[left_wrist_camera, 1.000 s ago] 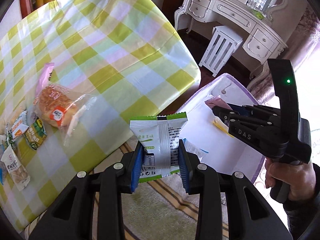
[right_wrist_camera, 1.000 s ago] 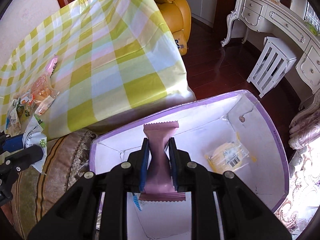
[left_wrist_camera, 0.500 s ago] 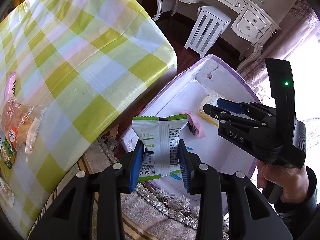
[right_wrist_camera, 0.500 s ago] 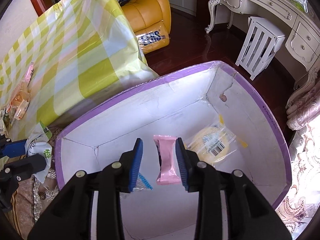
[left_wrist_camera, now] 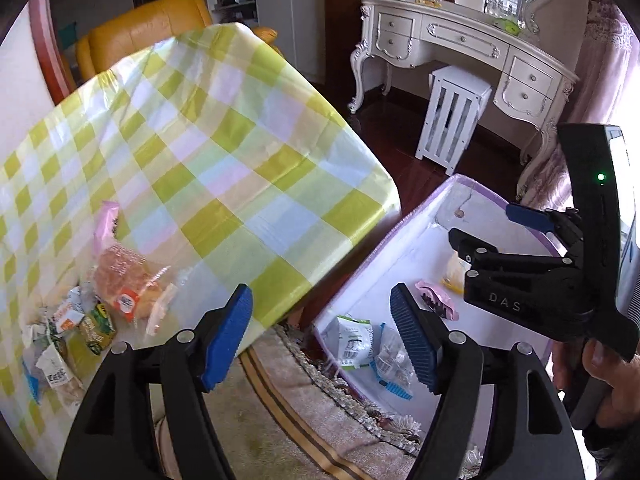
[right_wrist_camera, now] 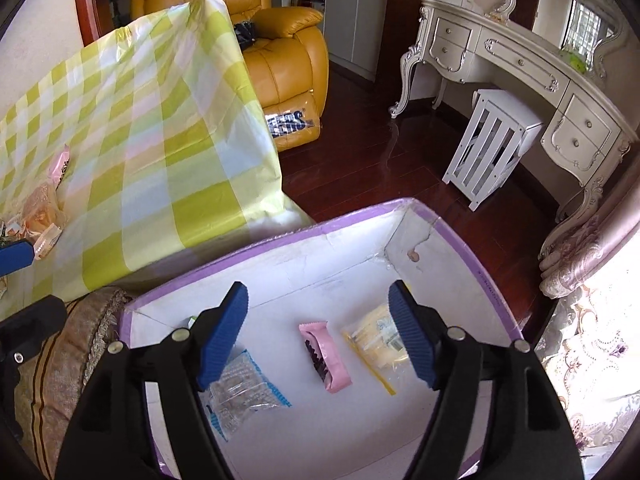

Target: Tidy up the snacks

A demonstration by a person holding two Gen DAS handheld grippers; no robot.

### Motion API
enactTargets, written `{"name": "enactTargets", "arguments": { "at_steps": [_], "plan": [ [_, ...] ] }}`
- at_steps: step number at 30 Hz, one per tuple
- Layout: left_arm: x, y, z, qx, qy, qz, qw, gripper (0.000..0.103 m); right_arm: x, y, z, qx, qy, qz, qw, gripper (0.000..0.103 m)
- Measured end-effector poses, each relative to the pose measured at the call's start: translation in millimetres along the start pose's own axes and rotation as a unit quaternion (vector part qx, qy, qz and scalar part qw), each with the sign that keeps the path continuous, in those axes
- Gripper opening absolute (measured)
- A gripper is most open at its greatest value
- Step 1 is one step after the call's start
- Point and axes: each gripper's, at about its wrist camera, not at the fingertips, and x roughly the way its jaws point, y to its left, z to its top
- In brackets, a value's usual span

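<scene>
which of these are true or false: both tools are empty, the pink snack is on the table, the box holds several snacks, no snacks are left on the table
1. Both tools are empty. True: left tool and right tool stand open, nothing between the jaws.
2. The pink snack is on the table. False: it lies in the box.
3. The box holds several snacks. True.
4. No snacks are left on the table. False: a bread pack and others remain.

Black gripper point(left_wrist_camera: 322, 338), ribbed blue pads point(left_wrist_camera: 412, 344)
</scene>
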Motion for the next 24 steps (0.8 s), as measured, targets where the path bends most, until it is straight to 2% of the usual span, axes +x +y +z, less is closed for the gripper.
{"name": "enactTargets", "arguments": {
  "at_steps": [1, 2, 4, 5, 9, 14, 16, 18, 21, 24],
  "plan": [
    [-12.4, 6.6, -0.9, -0.01, -0.024, 0.016, 0.9995, 0.079, -10.6, 3.2, 4.7, -0.002, -0.021, -0.004, 1.0, 0.079],
    [-26.6, 13.1, -2.9, -0.02, -0.054, 0.046, 0.9973, 0.097, -20.5, 5.9, 9.8, -0.003, -0.038, -0.005, 0.999, 0.079],
    [-56.4, 26.1, -8.2, -0.031, -0.122, 0.112, 0.9858, 0.099, -35.8, 13.7, 19.3, -0.004, -0.061, 0.001, 0.998, 0.079],
    [-69.5, 34.5, -10.1, -0.039, -0.145, 0.13, 0.9801, 0.099, -42.0, 18.2, 24.0, -0.004, -0.069, 0.01, 0.998, 0.079],
    [-104.6, 76.6, -21.4, -0.094, -0.21, 0.144, 0.9625, 0.099, -62.1, 41.1, 36.9, 0.01, -0.098, 0.062, 0.993, 0.08],
    [-115.5, 125.1, -43.0, -0.138, -0.184, 0.172, 0.9578, 0.099, -78.9, 85.4, 43.8, -0.011, -0.131, 0.101, 0.986, 0.08],
    [-118.9, 148.2, -57.4, -0.167, -0.175, 0.164, 0.9564, 0.099, -78.5, 107.4, 46.4, -0.031, -0.117, 0.132, 0.984, 0.08],
    [-121.1, 170.8, -74.7, -0.2, -0.171, 0.167, 0.9501, 0.099, -77.8, 129.9, 47.3, -0.055, -0.109, 0.158, 0.98, 0.08],
    [-120.2, 203.6, -95.8, -0.244, -0.156, 0.168, 0.9423, 0.099, -75.5, 161.6, 45.6, -0.08, -0.106, 0.172, 0.976, 0.08],
    [-113.4, 231.4, -112.8, -0.283, -0.135, 0.144, 0.9386, 0.099, -65.8, 190.6, 44.8, -0.103, -0.083, 0.18, 0.975, 0.079]
  ]
}}
